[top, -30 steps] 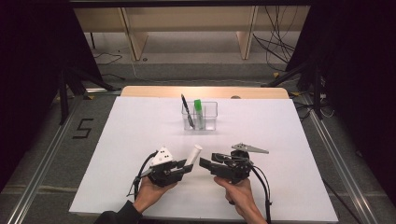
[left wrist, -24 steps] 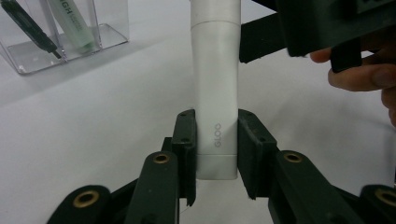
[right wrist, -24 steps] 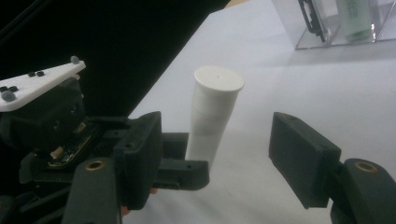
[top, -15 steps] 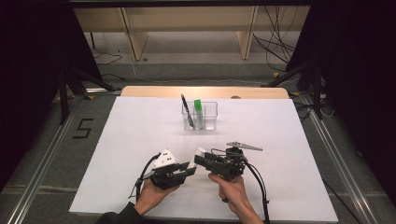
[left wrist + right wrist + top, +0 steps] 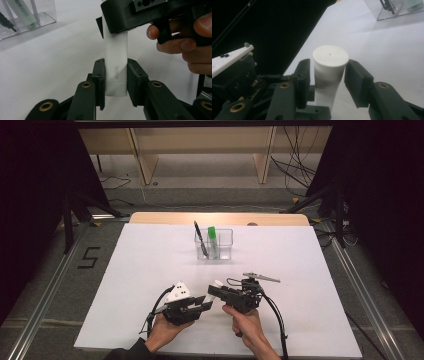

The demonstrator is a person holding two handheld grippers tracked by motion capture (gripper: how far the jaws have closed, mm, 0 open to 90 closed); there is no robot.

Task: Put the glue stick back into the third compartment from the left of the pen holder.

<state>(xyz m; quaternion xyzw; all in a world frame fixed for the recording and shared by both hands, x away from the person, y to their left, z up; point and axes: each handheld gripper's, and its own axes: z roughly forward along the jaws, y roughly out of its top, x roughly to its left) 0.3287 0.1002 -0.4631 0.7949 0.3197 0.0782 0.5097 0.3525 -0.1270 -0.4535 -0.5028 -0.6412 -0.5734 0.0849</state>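
Note:
A white glue stick [image 5: 116, 65] marked GLOO is held at its lower end by my left gripper [image 5: 115, 83], which is shut on it. In the high view the left gripper [image 5: 200, 304] is at the table's near middle, and the right gripper [image 5: 214, 293] meets it from the right. In the right gripper view the stick's round top [image 5: 330, 56] stands between the two jaws of my right gripper [image 5: 327, 82]. The jaws closely flank it with narrow gaps on both sides, so that gripper is open.
A clear plastic holder [image 5: 214, 244] stands at the far middle of the white table [image 5: 310, 270], with a black pen [image 5: 200, 239] and a green-capped tube [image 5: 212, 237] in it. Cables trail from both grippers toward the near edge. Dark floor lies beyond the table's left edge.
The right gripper has moved left toward the left gripper, and its jaws now surround the stick's top end. The left gripper has kept its hold and barely shifted.

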